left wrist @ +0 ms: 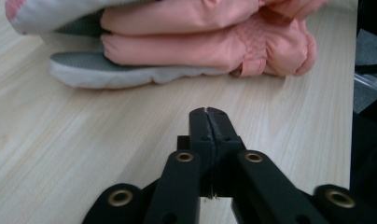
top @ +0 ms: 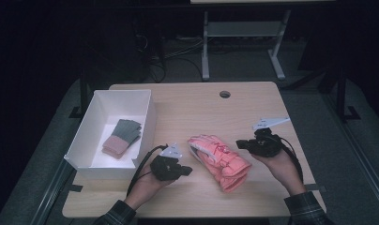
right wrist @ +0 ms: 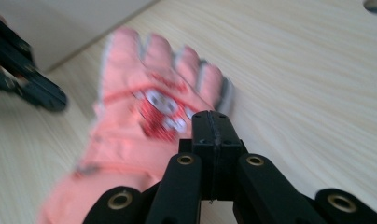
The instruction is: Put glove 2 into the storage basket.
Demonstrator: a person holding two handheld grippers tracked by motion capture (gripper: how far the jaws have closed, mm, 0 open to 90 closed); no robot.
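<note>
**Pink gloves between two closed tongs**

A pair of pink gloves is seen lying stacked on the wooden surface, roughly midway between the two hands and a little toward the near edge. In the left gripper view the gloves are shown one on top of the other, with a grey and white palm side resting on the wood. In the right gripper view the top glove is blurred, its fingers spread and pointing away, with a red and white patch on its back.

The left tongs are held just beside the gloves, pointed at them but apart from them; the jaws are pressed together with nothing between them. The right tongs are held at the other side of the gloves, also closed on nothing, above the glove and not touching it.

A white box is placed at the left side of the surface. Inside it a folded bundle of green and pink cloth is laid flat.
</note>
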